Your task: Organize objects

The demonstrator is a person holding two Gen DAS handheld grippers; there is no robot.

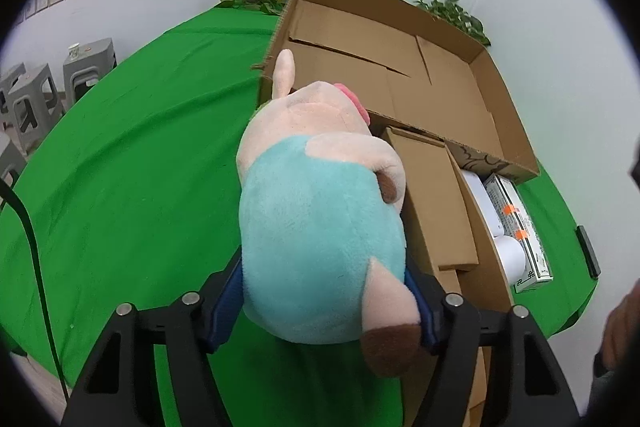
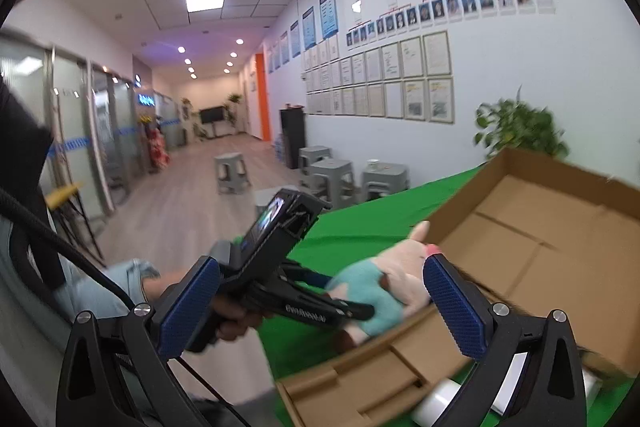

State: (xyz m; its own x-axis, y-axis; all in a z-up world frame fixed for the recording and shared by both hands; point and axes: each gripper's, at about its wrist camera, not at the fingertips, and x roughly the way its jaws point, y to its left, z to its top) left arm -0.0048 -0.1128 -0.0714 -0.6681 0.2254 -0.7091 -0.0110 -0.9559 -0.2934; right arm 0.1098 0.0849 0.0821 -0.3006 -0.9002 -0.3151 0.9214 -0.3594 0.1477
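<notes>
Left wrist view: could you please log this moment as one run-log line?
left gripper: shut on pink-and-teal plush pig toy | toy: beside open brown cardboard box | right gripper: open, empty

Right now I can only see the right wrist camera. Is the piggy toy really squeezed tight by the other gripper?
Observer: Yes. The left gripper has its blue-padded jaws pressed on both sides of the pink plush pig in the teal shirt.
Operator: What's hiding past the box?
Observer: A white-and-green rectangular carton with orange tape strips lies right of the big open brown cardboard box, next to a white roll.
Operator: Anything else there?
Observer: A thin black flat bar lies on the green tablecloth, beyond the carton.
</notes>
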